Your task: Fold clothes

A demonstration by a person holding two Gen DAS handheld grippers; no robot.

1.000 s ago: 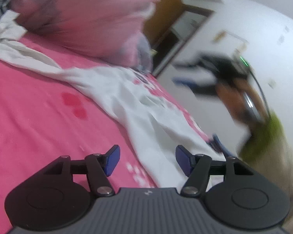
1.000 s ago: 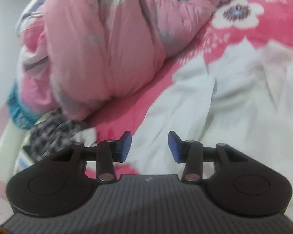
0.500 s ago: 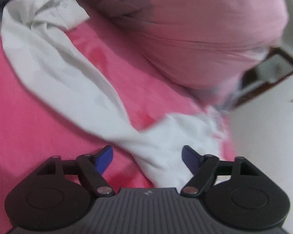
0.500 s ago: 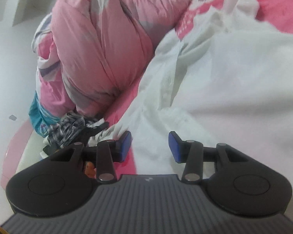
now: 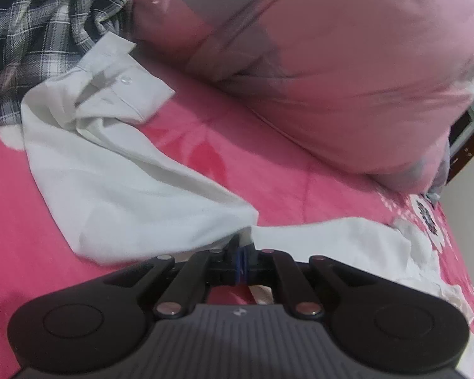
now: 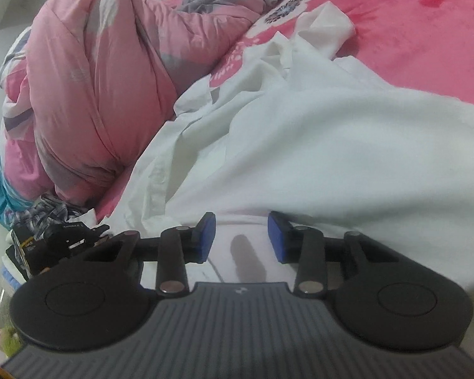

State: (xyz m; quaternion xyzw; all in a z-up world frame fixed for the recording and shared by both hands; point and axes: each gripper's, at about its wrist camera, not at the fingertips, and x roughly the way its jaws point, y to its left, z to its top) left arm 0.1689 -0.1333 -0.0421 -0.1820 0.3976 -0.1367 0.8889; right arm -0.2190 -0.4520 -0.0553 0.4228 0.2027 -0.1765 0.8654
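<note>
A white button-up shirt lies spread on the pink bedspread, its cuffed sleeve reaching toward the upper left. My left gripper is shut on a fold of this shirt where the sleeve meets the body. In the right wrist view the shirt's body fills the middle, with its collar at the far end. My right gripper sits low on the cloth. Its jaws are closing with white fabric between them, and the blue pads stand apart from it.
A bundled pink quilt sits beyond the shirt. A dark plaid shirt lies crumpled beside it. A black device shows at the left edge of the right wrist view. Dark wooden furniture stands past the bed.
My left gripper swung over the sleeve and closed its jaws on the shirt fold. My right gripper sank onto the shirt body and its jaws narrowed a little.
</note>
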